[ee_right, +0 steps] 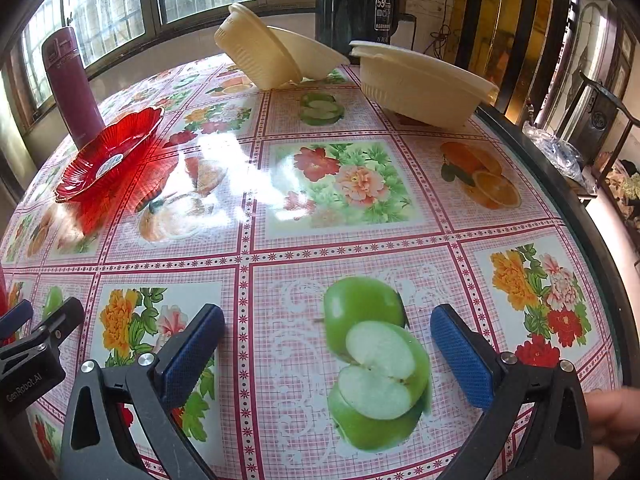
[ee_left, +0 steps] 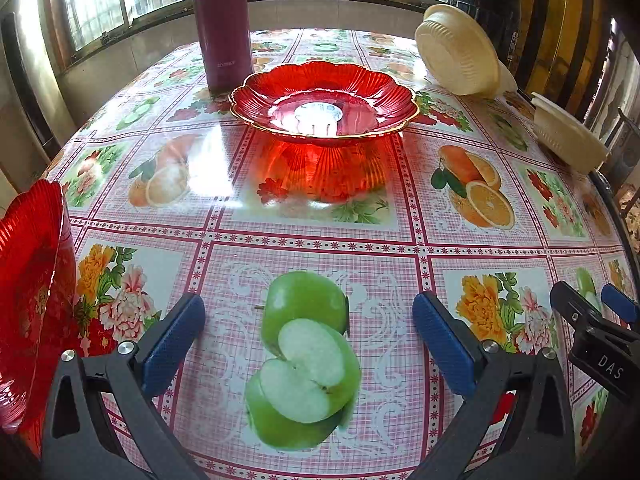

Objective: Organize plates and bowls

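1. Since every dish lies apart from the others, I judge the sorting barely begun: nothing is stacked by kind yet.
2. Red glass plate (ee_left: 324, 100) sits upright mid-table, near the far side. A second red plate (ee_left: 28, 300) shows at the left edge of my left view, close beside the left gripper; whether it rests flat I cannot tell.
3. Cream bowl (ee_right: 264, 54) is tipped on its side at the far edge, leaning on what looks like another cream piece behind it. Another cream bowl (ee_right: 420, 84) stands upright near the right rim of the table.
4. Left gripper (ee_left: 308, 332): fingers spread wide, nothing between them, hovering over the tablecloth (ee_left: 360, 240). Right gripper (ee_right: 326, 344): likewise wide apart and empty.
5. Left to do, by my estimate: bring the two red plates together, right the tipped bowl, nest the cream bowls.
6. Surroundings: maroon flask (ee_left: 220, 24) stands just behind the red plate, a dark appliance (ee_right: 356, 4) behind the cream bowls. Either could be knocked on a reach to the far side. The near table is open.
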A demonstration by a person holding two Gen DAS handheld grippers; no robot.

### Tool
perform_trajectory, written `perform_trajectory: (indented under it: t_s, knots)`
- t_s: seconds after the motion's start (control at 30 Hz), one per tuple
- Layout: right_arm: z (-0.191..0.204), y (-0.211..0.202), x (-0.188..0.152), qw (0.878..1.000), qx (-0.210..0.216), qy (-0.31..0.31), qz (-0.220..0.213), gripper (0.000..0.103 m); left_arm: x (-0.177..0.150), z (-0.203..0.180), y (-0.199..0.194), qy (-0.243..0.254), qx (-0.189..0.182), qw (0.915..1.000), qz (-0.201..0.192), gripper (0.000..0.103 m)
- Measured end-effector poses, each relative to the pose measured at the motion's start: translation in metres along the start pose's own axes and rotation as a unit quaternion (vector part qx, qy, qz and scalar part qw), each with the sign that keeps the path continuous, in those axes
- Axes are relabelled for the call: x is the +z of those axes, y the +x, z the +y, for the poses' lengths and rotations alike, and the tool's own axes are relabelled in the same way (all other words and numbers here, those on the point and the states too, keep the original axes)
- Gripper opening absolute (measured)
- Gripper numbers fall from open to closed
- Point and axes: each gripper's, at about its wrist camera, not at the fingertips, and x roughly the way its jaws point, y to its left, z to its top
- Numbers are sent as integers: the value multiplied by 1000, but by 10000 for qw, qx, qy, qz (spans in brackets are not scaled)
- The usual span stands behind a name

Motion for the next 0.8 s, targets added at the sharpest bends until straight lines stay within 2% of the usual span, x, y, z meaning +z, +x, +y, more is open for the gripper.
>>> perform_trajectory:
  t_s: [0.43,0.63,0.73,0.77,0.8]
  knots:
    - [1,-1,-1,10000,-19,49,4,103,3,8,1,14,-45,9999,162,103]
    - [13,1,2,9989,-289,367,7,103,1,4,6,-65,11,9997,220,103]
    - [17,5,11,9992,-78,358,174,103,-1,3,6,13,-109,9993,369,103]
    - [20,8,19,9993,99,250,266,103,-5,0,4,32,-95,9991,421,103]
    - [24,9,25,9994,103,57,314,103,-4,-1,-2,71,26,9992,389,103]
